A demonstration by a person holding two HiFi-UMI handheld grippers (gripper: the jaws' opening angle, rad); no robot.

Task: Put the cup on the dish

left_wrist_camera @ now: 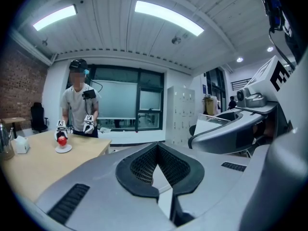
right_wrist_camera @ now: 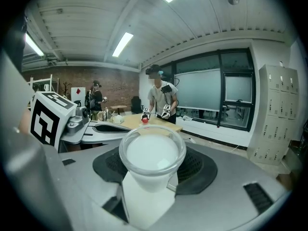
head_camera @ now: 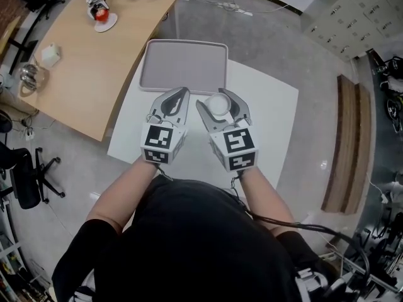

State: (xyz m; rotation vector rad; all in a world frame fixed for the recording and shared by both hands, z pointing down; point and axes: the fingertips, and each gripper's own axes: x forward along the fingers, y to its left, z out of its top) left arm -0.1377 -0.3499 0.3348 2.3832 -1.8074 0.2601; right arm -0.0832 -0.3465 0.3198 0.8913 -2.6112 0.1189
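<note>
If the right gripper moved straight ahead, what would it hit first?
Probably nothing close: the right gripper, holding the cup, seems to point level above the tray. Farther on stands the wooden table with another person, though depth is unclear.

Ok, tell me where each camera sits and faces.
Head view: on the person's head, aimed steeply down at the white table and grey tray; shows both forearms, left tool, right tool holding the cup.
Left gripper view: on the left tool, facing along its shut jaws across the room; right tool at right.
Right gripper view: on the right tool, facing across the room past the cup; left tool at left.
Shared: both gripper views catch another person at the wooden table.
</note>
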